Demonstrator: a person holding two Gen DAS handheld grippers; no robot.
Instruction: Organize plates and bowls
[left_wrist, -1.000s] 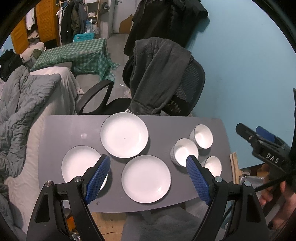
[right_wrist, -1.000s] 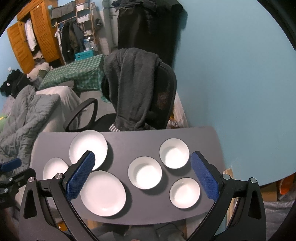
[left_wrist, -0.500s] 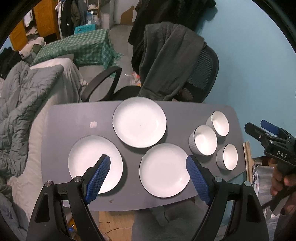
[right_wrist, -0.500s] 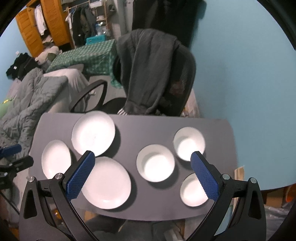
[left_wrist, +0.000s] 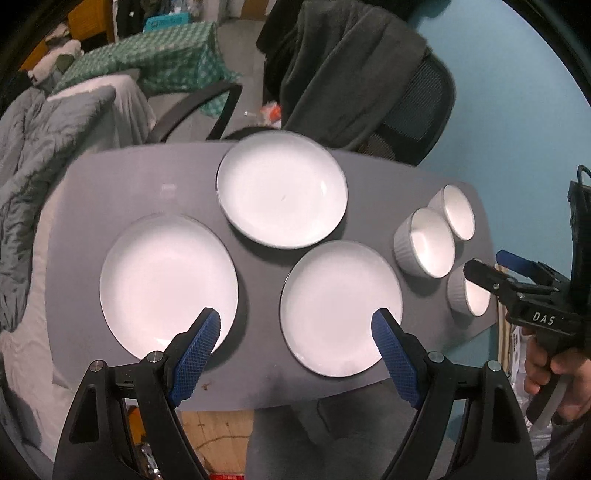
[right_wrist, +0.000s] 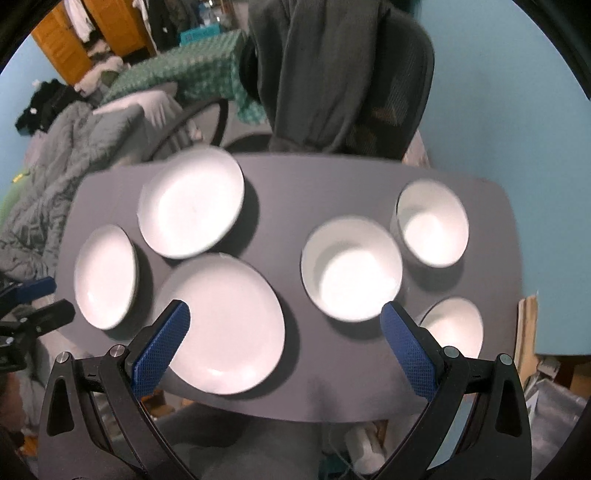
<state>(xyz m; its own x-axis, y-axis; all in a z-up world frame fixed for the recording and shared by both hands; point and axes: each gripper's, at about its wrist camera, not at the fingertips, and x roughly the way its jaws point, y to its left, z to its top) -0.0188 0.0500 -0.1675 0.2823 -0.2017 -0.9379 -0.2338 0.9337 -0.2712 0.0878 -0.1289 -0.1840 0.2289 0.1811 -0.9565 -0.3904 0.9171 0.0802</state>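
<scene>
Three white plates lie on the grey table (left_wrist: 110, 177): one far (left_wrist: 281, 188), one near left (left_wrist: 168, 280), one near right (left_wrist: 340, 306). Three white bowls stand at the right: middle (left_wrist: 424, 242), far (left_wrist: 456, 212), near (left_wrist: 469, 291). In the right wrist view the plates (right_wrist: 192, 201) (right_wrist: 107, 277) (right_wrist: 225, 321) sit left and the bowls (right_wrist: 351, 267) (right_wrist: 430, 223) (right_wrist: 452, 326) right. My left gripper (left_wrist: 295, 332) is open and empty above the near table edge. My right gripper (right_wrist: 284, 328) is open and empty above the near edge; it also shows in the left wrist view (left_wrist: 495, 273).
A black office chair (left_wrist: 406, 107) draped with a dark jacket (left_wrist: 343, 62) stands behind the table. A grey duvet (left_wrist: 33, 147) lies to the left. The blue wall (left_wrist: 517, 110) is on the right. The left gripper shows in the right wrist view (right_wrist: 29, 302).
Both grippers have moved down and closer to the table, so plates and bowls look larger. Both stay open and empty. Nothing on the table has moved.
</scene>
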